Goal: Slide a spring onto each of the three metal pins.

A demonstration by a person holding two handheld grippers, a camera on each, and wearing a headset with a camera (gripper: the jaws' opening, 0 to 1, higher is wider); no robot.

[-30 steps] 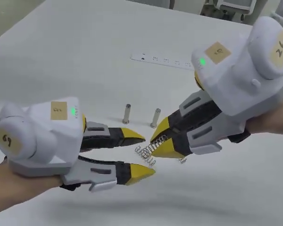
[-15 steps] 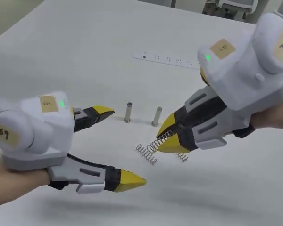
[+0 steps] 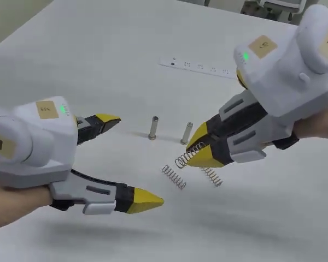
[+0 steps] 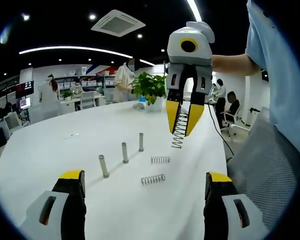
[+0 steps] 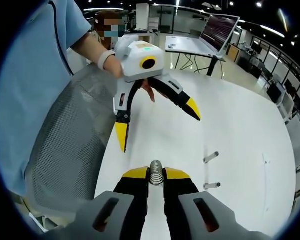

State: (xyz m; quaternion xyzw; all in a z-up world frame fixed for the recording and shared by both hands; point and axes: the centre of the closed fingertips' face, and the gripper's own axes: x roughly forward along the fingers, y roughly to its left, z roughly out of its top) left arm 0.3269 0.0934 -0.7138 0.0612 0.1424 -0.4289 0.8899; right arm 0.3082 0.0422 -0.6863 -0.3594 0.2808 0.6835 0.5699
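Note:
My right gripper (image 3: 198,153) is shut on a spring (image 3: 185,159), which it holds tilted just above the white table; the same spring (image 5: 156,169) pokes up between its yellow tips in the right gripper view. Two more springs (image 3: 173,177) (image 3: 211,176) lie flat below it. Two metal pins (image 3: 154,127) (image 3: 187,132) stand upright just behind; the left gripper view shows three pins in a row (image 4: 104,166) (image 4: 124,152) (image 4: 141,142). My left gripper (image 3: 130,160) is open wide with nothing in it, to the left of the springs.
A white power strip (image 3: 199,68) lies farther back on the table (image 3: 98,54). A person's blue sleeve and a mesh chair back (image 5: 65,130) show behind the left gripper. Desks, chairs and people stand in the background office.
My left gripper has opened wide and drawn back to the left, away from the springs. My right gripper keeps its hold on the spring, roughly in place.

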